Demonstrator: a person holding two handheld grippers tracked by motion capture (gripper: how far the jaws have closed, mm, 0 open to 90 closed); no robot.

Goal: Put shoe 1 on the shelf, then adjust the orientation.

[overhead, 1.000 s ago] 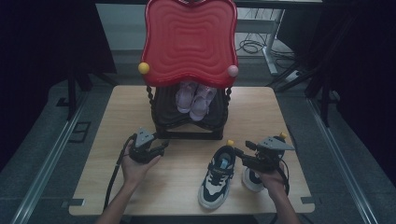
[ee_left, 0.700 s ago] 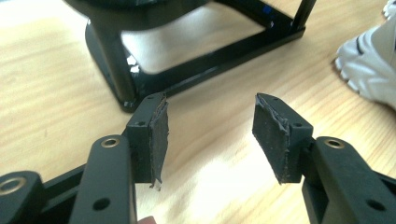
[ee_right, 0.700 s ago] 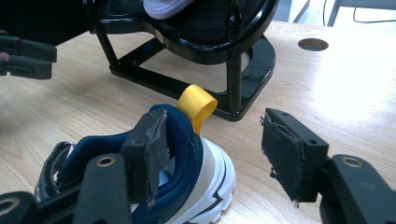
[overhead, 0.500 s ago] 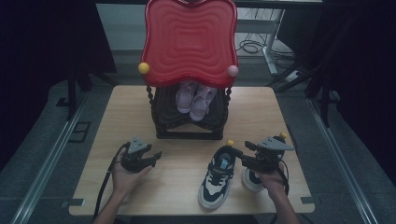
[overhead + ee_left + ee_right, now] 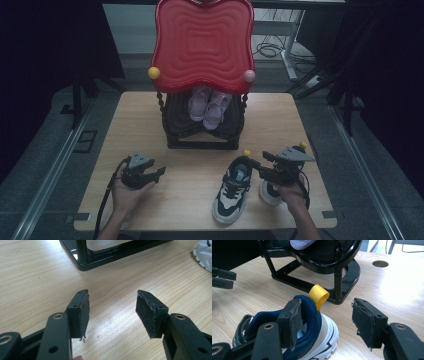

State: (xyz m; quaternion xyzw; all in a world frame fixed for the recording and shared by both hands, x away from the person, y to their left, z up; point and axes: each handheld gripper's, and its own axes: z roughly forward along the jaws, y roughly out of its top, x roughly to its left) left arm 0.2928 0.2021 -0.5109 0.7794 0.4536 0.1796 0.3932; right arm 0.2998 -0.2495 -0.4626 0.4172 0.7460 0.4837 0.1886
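High view: A wooden table [image 5: 150, 120] carries a black stand [image 5: 202, 131] with a red shaped panel [image 5: 202, 42] above it. A pair of pink shoes [image 5: 209, 106] sits on the stand's shelf. On the near right part of the table, two navy-and-white sneakers lie side by side: the left sneaker [image 5: 234, 190] in full sight, the second sneaker [image 5: 270, 192] partly hidden under the right hand. The right gripper [image 5: 261, 169] sits at the heel of the left sneaker, beside its yellow heel loop [image 5: 246, 153]. The left gripper [image 5: 159, 173] is held low over bare tabletop at the near left, well apart from both sneakers.

Left gripper view: The jaws stand wide apart with only wood grain between them. The stand's black base [image 5: 100, 257] lies ahead; a white sole edge [image 5: 203, 255] shows at the upper right corner.

Right gripper view: The jaws stand wide apart. One jaw is inside the sneaker's [image 5: 312, 322] navy collar; the other is outside, clear of the shoe. The pads do not press on it. The yellow heel loop [image 5: 319, 296] stands upright just beyond the collar, with the stand's base [image 5: 342, 282] behind it.
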